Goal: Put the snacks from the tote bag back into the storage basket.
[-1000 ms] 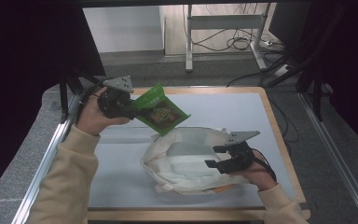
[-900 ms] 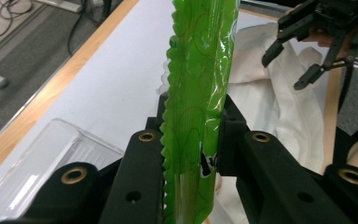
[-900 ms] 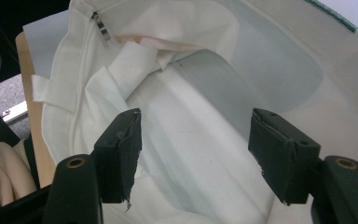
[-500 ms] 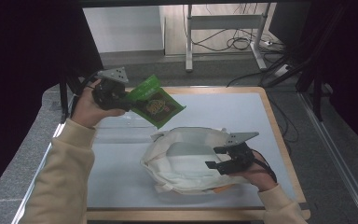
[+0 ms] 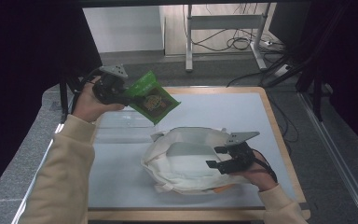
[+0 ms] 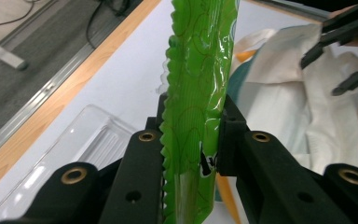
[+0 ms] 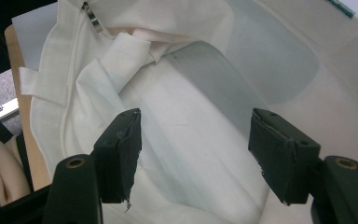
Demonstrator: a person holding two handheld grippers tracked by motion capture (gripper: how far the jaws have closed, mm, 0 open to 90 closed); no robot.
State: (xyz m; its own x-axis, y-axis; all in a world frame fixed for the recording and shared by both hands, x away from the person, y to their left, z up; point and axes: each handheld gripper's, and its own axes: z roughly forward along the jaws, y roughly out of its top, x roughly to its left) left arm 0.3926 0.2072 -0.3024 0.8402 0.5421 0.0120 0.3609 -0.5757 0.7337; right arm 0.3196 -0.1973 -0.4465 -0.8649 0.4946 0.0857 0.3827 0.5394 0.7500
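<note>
A green snack packet [image 5: 152, 97] hangs in the air over the table's far left, with my left gripper [image 5: 123, 91] shut on its crimped edge. In the left gripper view the packet [image 6: 198, 79] stands upright between the two black jaws of that gripper [image 6: 191, 137]. A white cloth bag [image 5: 182, 163] lies on the table's near right with its mouth gaping upward. My right gripper [image 5: 214, 157] hovers at the bag's right side, open. In the right gripper view its jaws [image 7: 196, 144] stand wide apart over the bag's pale inside [image 7: 205, 93], with nothing between them.
A clear plastic tray [image 5: 121, 127] lies flat on the grey mat [image 5: 223, 112] left of the bag, below the held packet. Something orange [image 5: 223, 189] pokes out under the bag's near edge. The wooden table edge [image 5: 279, 140] runs along the right.
My left gripper has carried the packet a little toward the far left, away from the bag. The right gripper and the bag have stayed put.
</note>
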